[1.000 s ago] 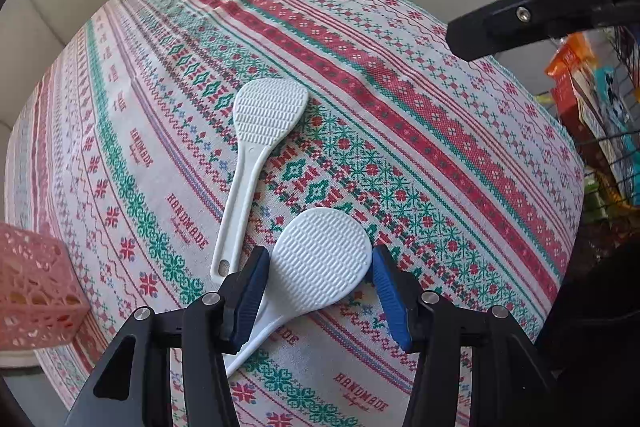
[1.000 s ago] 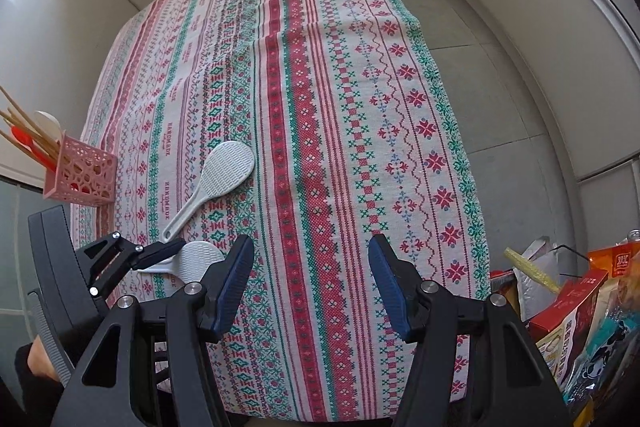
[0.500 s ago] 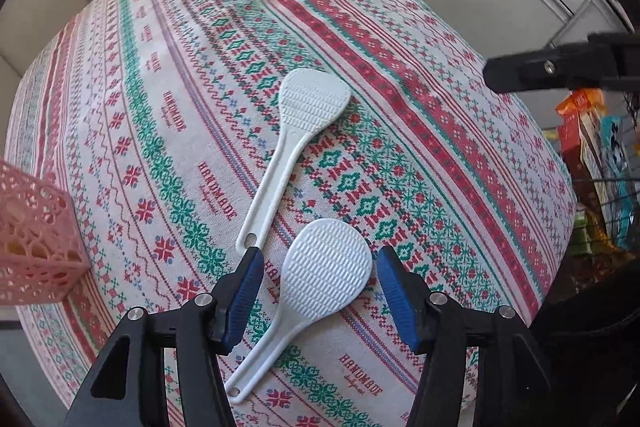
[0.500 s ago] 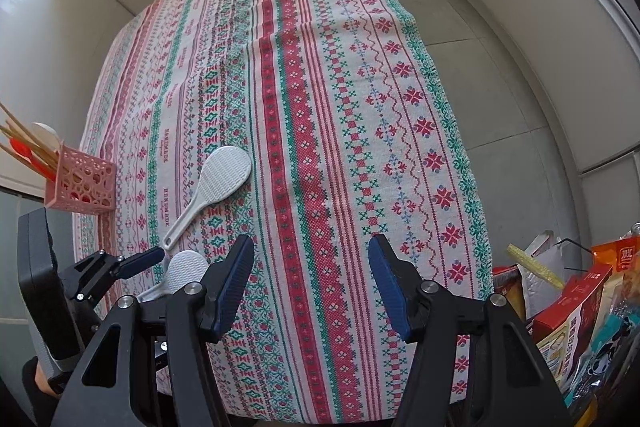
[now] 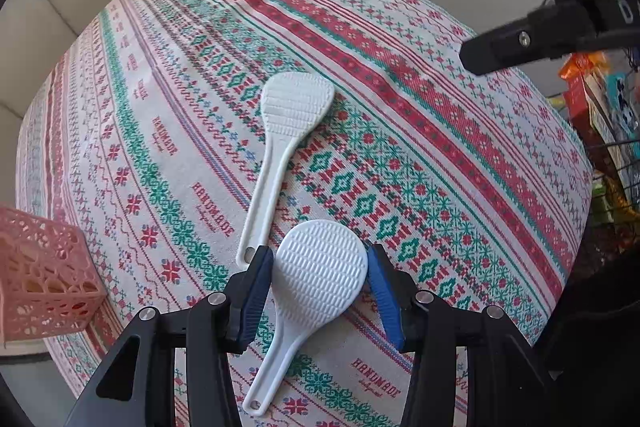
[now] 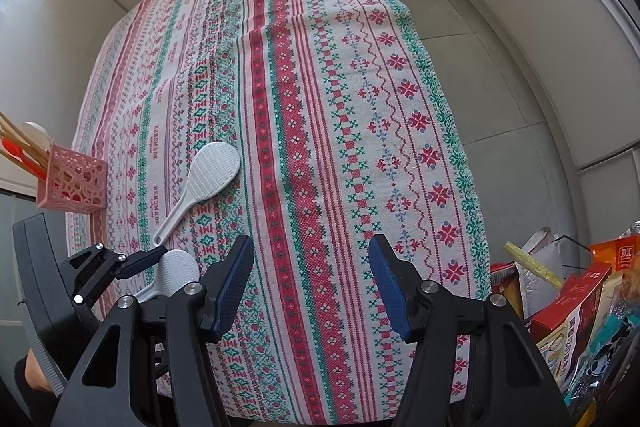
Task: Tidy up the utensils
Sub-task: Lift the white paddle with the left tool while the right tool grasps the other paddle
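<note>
Two white rice paddles lie on the patterned tablecloth (image 5: 440, 131). The near paddle (image 5: 320, 267) has its ribbed head between the blue pads of my left gripper (image 5: 320, 287), whose jaws are closing, with both pads touching the head's edges. Its handle runs back under the gripper. The far paddle (image 5: 296, 107) lies loose just beyond. In the right wrist view the far paddle (image 6: 212, 175) and the near paddle (image 6: 176, 271) sit at the lower left. My right gripper (image 6: 312, 283) hangs open over bare cloth, holding nothing.
A pink lattice holder (image 6: 74, 183) with chopsticks and spoons stands at the table's left edge, also seen as the pink holder (image 5: 44, 275). Snack packets (image 6: 580, 307) crowd the right side off the table. Grey floor tiles (image 6: 500, 107) lie beyond the cloth's right edge.
My left gripper's jaws have narrowed from a wider gap onto the near paddle's head, with the pads now against its edges. The right gripper has stayed still and open.
</note>
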`<state>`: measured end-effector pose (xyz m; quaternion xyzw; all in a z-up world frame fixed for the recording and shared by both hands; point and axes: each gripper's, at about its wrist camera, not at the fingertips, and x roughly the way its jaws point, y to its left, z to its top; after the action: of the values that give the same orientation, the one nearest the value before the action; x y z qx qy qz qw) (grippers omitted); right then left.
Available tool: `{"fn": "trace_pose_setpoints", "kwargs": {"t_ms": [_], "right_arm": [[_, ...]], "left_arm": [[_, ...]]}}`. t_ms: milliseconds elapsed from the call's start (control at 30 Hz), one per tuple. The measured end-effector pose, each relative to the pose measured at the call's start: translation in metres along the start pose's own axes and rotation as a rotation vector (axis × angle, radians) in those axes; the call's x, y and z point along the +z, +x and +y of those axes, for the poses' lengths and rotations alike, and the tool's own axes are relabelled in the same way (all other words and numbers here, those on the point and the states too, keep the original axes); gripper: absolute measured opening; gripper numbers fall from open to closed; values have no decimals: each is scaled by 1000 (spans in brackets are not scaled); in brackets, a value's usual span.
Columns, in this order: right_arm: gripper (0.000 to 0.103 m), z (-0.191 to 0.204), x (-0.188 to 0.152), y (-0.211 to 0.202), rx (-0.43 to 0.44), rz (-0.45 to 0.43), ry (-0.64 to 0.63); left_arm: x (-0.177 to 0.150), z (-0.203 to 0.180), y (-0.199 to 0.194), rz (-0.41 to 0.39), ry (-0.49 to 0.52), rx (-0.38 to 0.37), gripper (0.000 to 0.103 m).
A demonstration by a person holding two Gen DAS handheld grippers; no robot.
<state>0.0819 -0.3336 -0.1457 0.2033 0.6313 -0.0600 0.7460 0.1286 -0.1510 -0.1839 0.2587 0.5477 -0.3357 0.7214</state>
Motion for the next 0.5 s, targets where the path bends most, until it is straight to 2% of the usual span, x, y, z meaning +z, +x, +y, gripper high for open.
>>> {"fn": "trace_pose_setpoints", "kwargs": {"t_ms": [100,300,500], "right_arm": [[62,1,3,6,16,13,19],[62,11,13,29,89,67,99],[62,38,27,58,143,113,148]], "left_arm": [[-4,18,-27,-79,-109,14,49],[-19,49,-79,-252,-348,-18,49],[-27,67,-104,-352,-465,-27,49]]}}
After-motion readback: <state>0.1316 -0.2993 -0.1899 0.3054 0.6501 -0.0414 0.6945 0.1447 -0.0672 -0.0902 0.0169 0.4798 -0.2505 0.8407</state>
